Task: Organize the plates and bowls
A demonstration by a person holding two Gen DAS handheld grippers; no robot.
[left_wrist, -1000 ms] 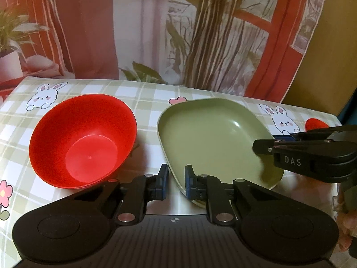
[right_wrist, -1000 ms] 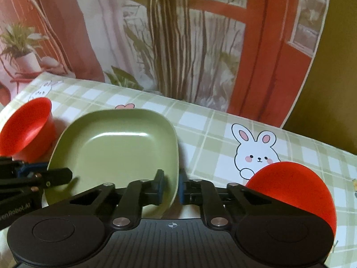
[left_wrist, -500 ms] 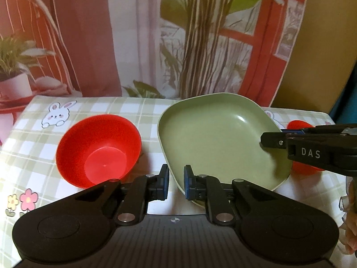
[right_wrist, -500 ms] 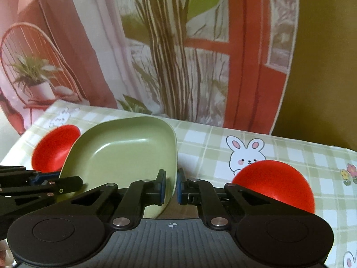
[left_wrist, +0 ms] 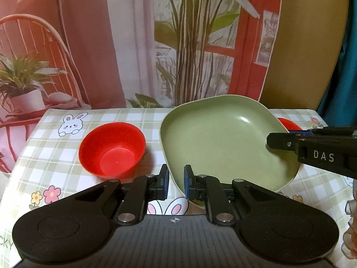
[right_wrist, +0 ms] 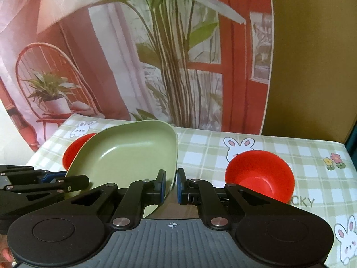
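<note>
A green square plate (left_wrist: 225, 143) is held up off the table, tilted. My left gripper (left_wrist: 175, 182) is shut on its near left rim. My right gripper (right_wrist: 170, 184) is shut on its right rim; it also shows in the left wrist view (left_wrist: 279, 144) at the plate's right edge. The plate also shows in the right wrist view (right_wrist: 131, 154). One red bowl (left_wrist: 112, 148) sits on the table left of the plate, partly hidden behind the plate in the right wrist view (right_wrist: 73, 149). A second red bowl (right_wrist: 260, 177) sits to the right, only its edge showing in the left wrist view (left_wrist: 289, 124).
The table has a green checked cloth with rabbits and flowers (right_wrist: 312, 156). A printed backdrop hangs behind its far edge (left_wrist: 178, 44). The cloth's left edge (left_wrist: 26, 143) drops off beside the left bowl.
Both grippers have lifted the green plate off the table and pulled back and up. Both red bowls now look smaller and farther away; neither moved on the cloth.
</note>
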